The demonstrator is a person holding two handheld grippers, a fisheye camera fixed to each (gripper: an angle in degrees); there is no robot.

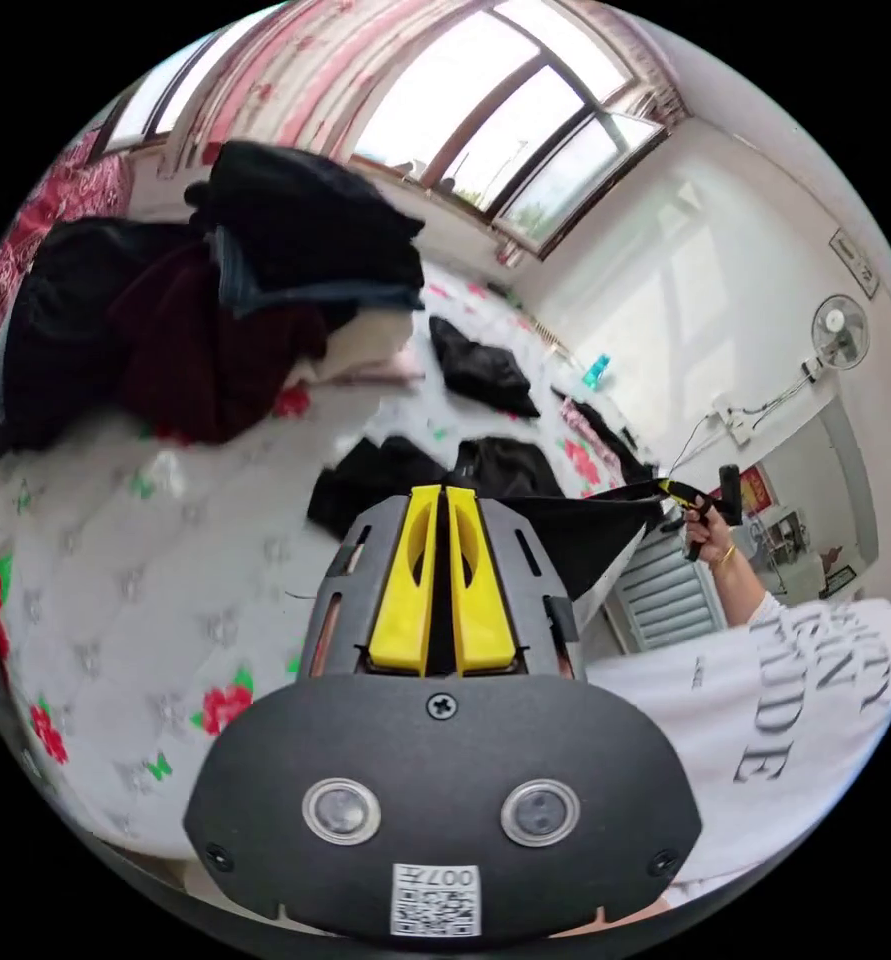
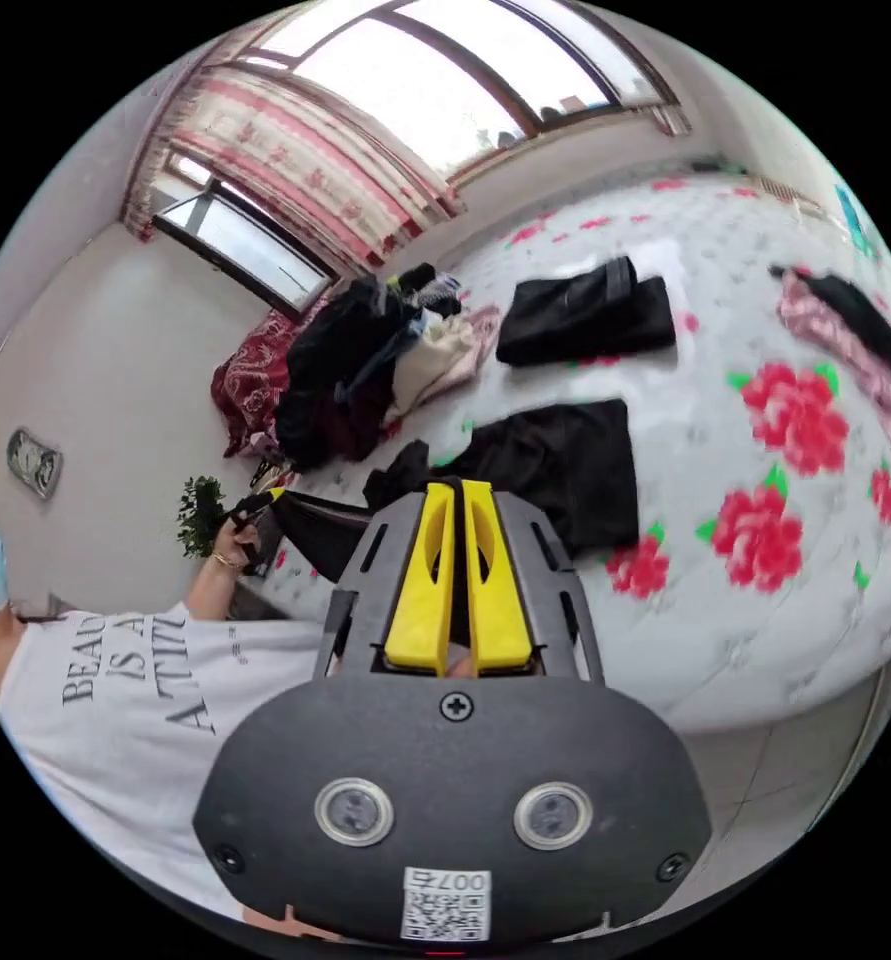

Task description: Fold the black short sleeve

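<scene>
The black short sleeve [image 2: 565, 460] lies partly on the flowered bed, and one edge of it is lifted and pulled taut off the bed's side. My left gripper [image 1: 443, 492] is shut on that edge, with black cloth between its yellow jaws. The raised stretch of the shirt [image 1: 585, 530] runs right to my right gripper [image 1: 677, 490], held in a hand. In the right gripper view, my right gripper [image 2: 458, 487] is shut on the cloth too, and the taut edge leads left to the left gripper [image 2: 265, 497].
A heap of dark clothes [image 1: 215, 300] sits at the far side of the bed [image 1: 115, 580]. A folded black garment [image 2: 585, 310] lies beyond the shirt, and a pink and black one [image 2: 855, 330] along the edge. A person in a white T-shirt [image 1: 765, 690] stands beside the bed.
</scene>
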